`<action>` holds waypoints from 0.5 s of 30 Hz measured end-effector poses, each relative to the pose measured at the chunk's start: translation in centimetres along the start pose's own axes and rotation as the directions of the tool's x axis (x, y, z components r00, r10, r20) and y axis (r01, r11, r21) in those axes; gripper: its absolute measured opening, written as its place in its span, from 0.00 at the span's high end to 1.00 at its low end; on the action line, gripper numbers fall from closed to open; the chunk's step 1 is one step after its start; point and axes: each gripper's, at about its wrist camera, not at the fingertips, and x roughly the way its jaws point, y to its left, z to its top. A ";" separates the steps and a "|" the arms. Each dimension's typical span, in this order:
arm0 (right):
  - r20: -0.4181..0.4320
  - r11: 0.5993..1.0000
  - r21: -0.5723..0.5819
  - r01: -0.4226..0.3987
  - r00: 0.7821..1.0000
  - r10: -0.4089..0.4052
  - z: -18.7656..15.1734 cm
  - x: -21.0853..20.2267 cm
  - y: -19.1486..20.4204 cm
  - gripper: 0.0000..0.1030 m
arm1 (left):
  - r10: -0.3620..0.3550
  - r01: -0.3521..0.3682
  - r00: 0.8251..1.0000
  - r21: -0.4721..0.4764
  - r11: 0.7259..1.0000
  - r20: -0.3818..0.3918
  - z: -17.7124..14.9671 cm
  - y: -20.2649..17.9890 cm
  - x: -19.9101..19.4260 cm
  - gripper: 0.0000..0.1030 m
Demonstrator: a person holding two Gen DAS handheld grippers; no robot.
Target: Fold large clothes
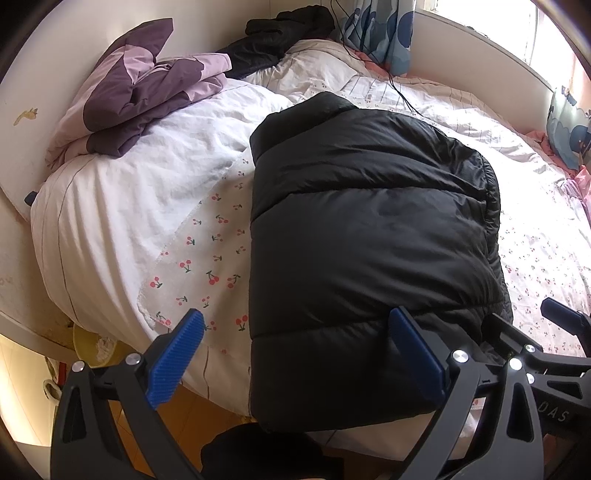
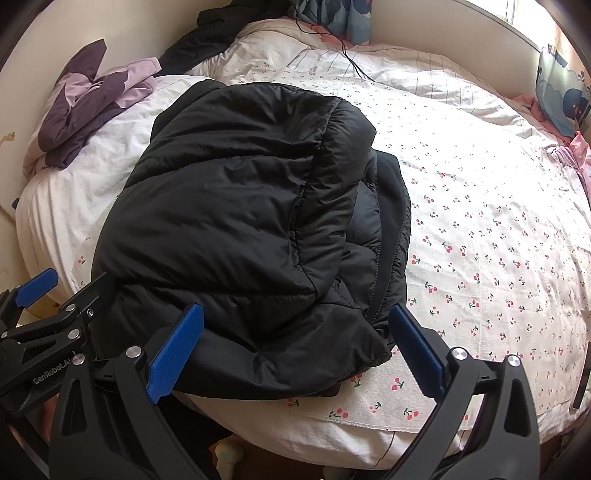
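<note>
A black puffer jacket [image 1: 369,236] is seen lying on the bed [image 2: 498,229], near its front edge, on a cherry-print sheet [image 1: 214,258] and partly against a white duvet [image 1: 140,192]. The jacket appears already folded lengthwise into a thick, roughly rectangular bundle: no sleeve is left spread out, and in the right wrist view a folded-in layer and a dark lining edge can be made out along the bundle's right side. The near hem is draped slightly over the front edge of the bed. The left gripper [image 1: 297,349] is held wide, with nothing between its blue pads; its right pad is placed over or just beside the near hem, though contact cannot be confirmed. The right gripper [image 2: 295,349] is likewise spread wide and empty, positioned at the near right corner of the bundle. It is judged that the side folds have been completed and that a final fold, bringing the hem towards the collar, may remain, along with some tidying of the loose right edge. A purple-and-lilac garment [image 1: 144,88] and another dark garment [image 1: 280,33] are seen further back on the bed; whether these are to be folded cannot be told.
</note>
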 end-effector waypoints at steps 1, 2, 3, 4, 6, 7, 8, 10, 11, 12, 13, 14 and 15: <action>0.001 1.000 0.000 0.000 1.000 0.000 0.0 0.0 0.0 0.06 | 0.000 0.000 1.000 0.000 1.000 0.000 0.0 0.0 0.0 0.07; 0.000 1.000 0.000 0.000 1.000 0.000 0.0 0.0 0.0 0.06 | 0.000 0.000 1.000 0.000 1.000 0.001 0.0 0.0 0.0 0.07; 0.000 1.000 0.000 0.000 1.000 0.000 0.0 0.0 0.0 0.06 | -0.001 0.001 1.000 0.000 1.000 0.002 0.0 0.0 0.0 0.07; -0.001 1.000 0.000 0.000 1.000 0.000 0.0 0.0 0.0 0.06 | -0.002 0.002 1.000 0.000 1.000 0.001 0.0 0.0 0.0 0.07; -0.002 1.000 0.000 -0.001 1.000 0.001 0.0 0.0 0.0 0.06 | -0.002 0.002 1.000 0.001 1.000 0.001 0.0 0.0 0.0 0.07; -0.002 1.000 0.000 -0.001 1.000 0.001 0.0 0.0 0.1 0.06 | 0.000 0.000 1.000 0.002 1.000 0.002 0.0 0.0 0.0 0.07; -0.004 1.000 0.001 -0.002 1.000 0.002 -0.1 0.0 0.1 0.06 | 0.002 -0.002 1.000 0.003 1.000 0.002 0.0 0.0 0.0 0.07; -0.006 1.000 0.001 -0.005 1.000 0.005 -0.1 0.1 0.1 0.06 | 0.001 -0.001 1.000 0.002 1.000 0.001 0.0 0.0 0.1 0.07; -0.006 1.000 0.001 -0.006 1.000 0.006 -0.1 0.1 0.1 0.06 | 0.000 0.000 1.000 0.002 1.000 0.000 0.0 0.0 0.1 0.07; -0.006 1.000 0.001 -0.007 1.000 0.007 -0.1 0.1 0.2 0.06 | 0.000 0.000 1.000 0.001 1.000 0.000 0.0 0.0 0.1 0.07; -0.007 1.000 0.001 -0.008 1.000 0.008 -0.1 0.1 0.2 0.06 | 0.001 -0.001 1.000 0.001 1.000 -0.001 0.1 0.0 0.2 0.07; -0.007 1.000 0.001 -0.009 1.000 0.009 -0.1 0.2 0.0 0.06 | 0.003 -0.003 1.000 0.001 1.000 0.000 0.0 0.0 0.2 0.07; -0.007 1.000 0.001 -0.008 1.000 0.008 -0.1 0.2 0.1 0.06 | 0.005 -0.005 1.000 0.002 1.000 0.001 0.1 0.0 0.1 0.07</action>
